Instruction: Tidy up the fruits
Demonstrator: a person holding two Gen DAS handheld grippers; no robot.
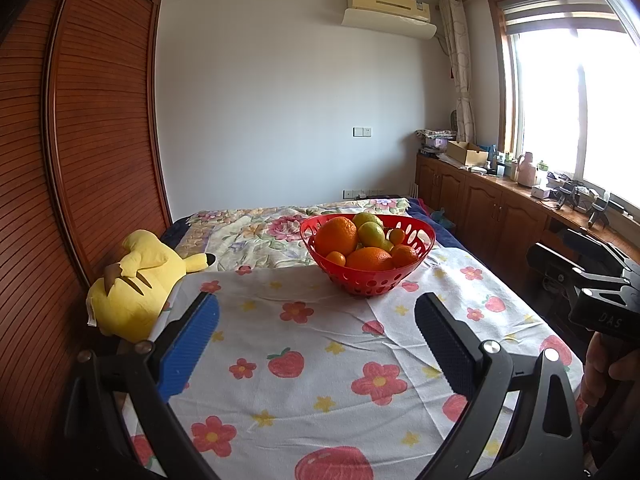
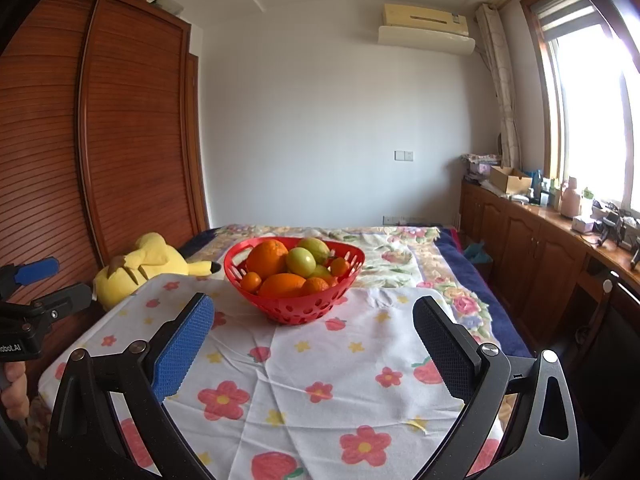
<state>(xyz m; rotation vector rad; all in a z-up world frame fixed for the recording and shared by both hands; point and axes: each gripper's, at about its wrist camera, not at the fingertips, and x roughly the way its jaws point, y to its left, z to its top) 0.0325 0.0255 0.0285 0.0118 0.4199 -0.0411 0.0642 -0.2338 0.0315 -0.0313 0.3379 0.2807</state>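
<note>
My left gripper (image 1: 316, 332) spread wide and empty, my right gripper (image 2: 314, 330) likewise, red basket (image 1: 362, 284) of oranges (image 1: 336, 235) ahead on flowered cloth (image 1: 320, 344)

A yellow plush toy (image 1: 134, 284) lies beside the wooden wardrobe (image 1: 80, 140).

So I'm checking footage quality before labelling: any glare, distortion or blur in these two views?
Left wrist view: the window is blown out white, and fisheye bends the wardrobe; the red basket of fruit is sharp. Right wrist view: the same window glare at the right edge, curved wardrobe lines, dark vignetted corners; the tablecloth is evenly lit.
</note>
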